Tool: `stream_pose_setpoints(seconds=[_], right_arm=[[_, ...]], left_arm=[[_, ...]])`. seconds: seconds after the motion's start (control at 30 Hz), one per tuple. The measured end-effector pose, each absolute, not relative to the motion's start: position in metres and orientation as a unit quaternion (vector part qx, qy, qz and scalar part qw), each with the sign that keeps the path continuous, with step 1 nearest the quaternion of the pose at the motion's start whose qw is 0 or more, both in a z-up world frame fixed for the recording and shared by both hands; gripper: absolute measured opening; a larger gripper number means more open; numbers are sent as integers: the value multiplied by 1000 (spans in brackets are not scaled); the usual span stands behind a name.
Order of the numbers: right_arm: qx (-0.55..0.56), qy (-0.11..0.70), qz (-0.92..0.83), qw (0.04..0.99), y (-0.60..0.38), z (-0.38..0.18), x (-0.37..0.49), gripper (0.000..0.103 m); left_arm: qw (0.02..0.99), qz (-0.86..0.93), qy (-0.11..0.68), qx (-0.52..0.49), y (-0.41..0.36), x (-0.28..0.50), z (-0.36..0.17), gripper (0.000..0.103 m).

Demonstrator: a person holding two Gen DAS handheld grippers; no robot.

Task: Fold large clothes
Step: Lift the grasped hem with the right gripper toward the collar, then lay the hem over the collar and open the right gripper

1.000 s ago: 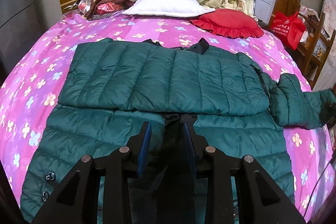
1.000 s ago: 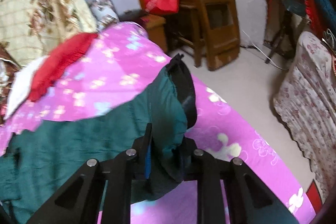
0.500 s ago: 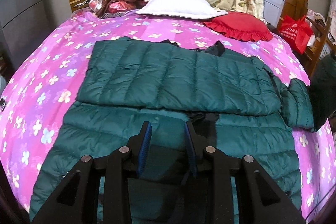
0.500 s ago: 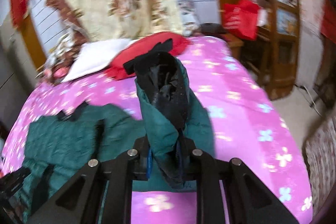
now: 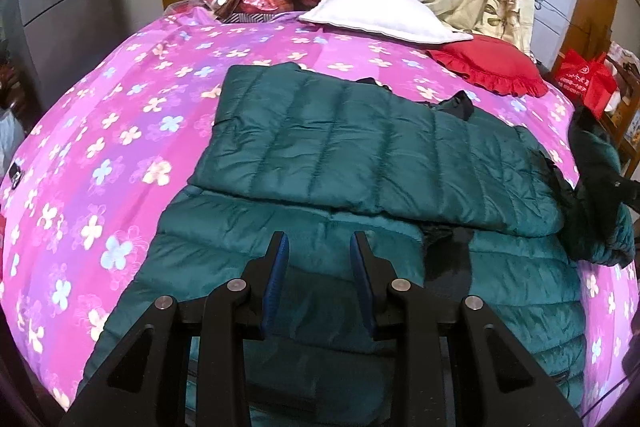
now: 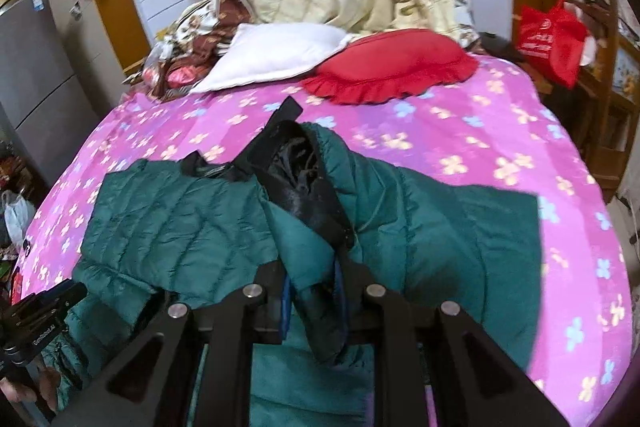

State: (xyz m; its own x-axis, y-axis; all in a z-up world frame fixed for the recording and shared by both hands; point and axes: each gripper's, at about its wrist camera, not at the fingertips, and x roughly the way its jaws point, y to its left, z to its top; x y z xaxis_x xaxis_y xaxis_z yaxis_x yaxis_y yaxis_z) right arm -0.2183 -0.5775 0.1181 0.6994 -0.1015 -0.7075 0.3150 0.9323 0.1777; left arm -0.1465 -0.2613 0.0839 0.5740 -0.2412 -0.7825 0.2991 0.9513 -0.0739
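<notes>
We have the green down jacket [image 5: 360,163] flat on the pink floral bed [image 5: 120,131], one side panel already folded across the body. Right claw [image 6: 312,303] is pinching the sleeve cuff [image 6: 304,187], lifted over the torso: sleeve fold in hand. Next we judge it needs laying flat along the panel, then release. Left claw [image 5: 318,279] sits a little apart above the hem, holding nothing. Writing: white print on the red bag [image 6: 548,35], unreadable; tiny lettering on the left tool's body, not legible.
</notes>
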Motion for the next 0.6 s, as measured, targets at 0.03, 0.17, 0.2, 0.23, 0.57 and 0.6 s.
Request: stream_pose_setpoints(seconds=[0.03,0.17,0.2,0.23,0.57,0.6], right_arm=[[144,372,-109,910,-573,117,-215,18],[143,380,-87,910,-550,111,-193,18],[144,384,-79,909,-541,109,-185,18],[146,386,-74,908,-538,107,-181,18],[191,433,-18,881,-490,63,-122,25],[197,438,-16,877,-487,57,-119,34]], left_arm=[[887,-151,436,31,-259,-146,83,13],[886,-149,438,24,-252,-142,82,13],[886,-148,438,22,-250,-141,81,13],[886,-147,439,20,-249,-140,81,13],[881,-142,451,1,-233,-130,74,13],[881,-142,451,0,-233,-130,74,13]])
